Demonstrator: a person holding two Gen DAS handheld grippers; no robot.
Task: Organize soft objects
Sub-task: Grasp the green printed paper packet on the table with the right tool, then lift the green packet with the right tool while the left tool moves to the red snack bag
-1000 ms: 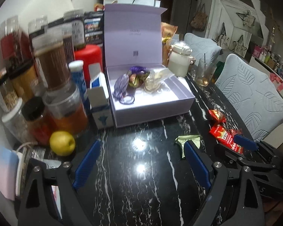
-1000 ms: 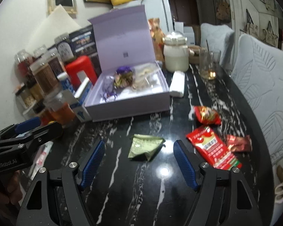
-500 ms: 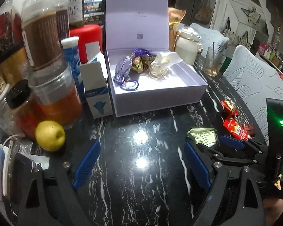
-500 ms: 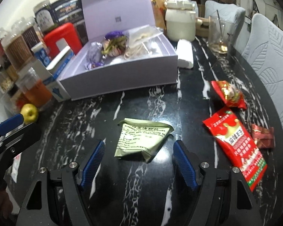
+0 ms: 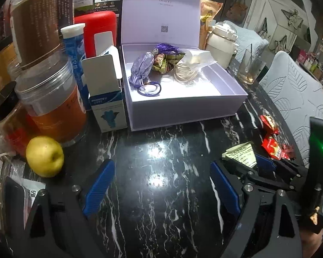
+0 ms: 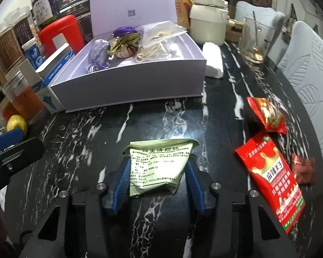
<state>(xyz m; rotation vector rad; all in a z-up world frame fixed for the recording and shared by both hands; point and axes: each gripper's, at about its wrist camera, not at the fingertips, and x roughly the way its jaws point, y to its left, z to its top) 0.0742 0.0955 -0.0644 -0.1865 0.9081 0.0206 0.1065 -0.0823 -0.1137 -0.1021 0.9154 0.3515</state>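
Observation:
A pale green sachet (image 6: 159,167) lies on the black marble table (image 6: 161,120), between the blue pads of my right gripper (image 6: 157,178), which press its two sides. It also shows in the left wrist view (image 5: 241,153). My left gripper (image 5: 161,185) is open and empty above bare table. The open lilac box (image 6: 131,86) behind holds a purple pouch (image 6: 99,53), a gold-wrapped bundle (image 6: 125,43) and a clear bag (image 6: 161,40). A long red packet (image 6: 273,176), a red snack pack (image 6: 267,114) and a small dark red pack (image 6: 302,167) lie to the right.
Jars (image 5: 51,103), a blue tube (image 5: 75,51), a small white carton (image 5: 107,99) and a yellow fruit (image 5: 44,155) crowd the left. A cream pot (image 6: 206,19), a glass (image 6: 253,40) and a white roll (image 6: 213,60) stand behind the box. Chairs (image 6: 308,68) line the right edge.
My right gripper has moved forward over the green sachet and closed its pads on its sides. My left gripper has moved closer to the table and box, staying open.

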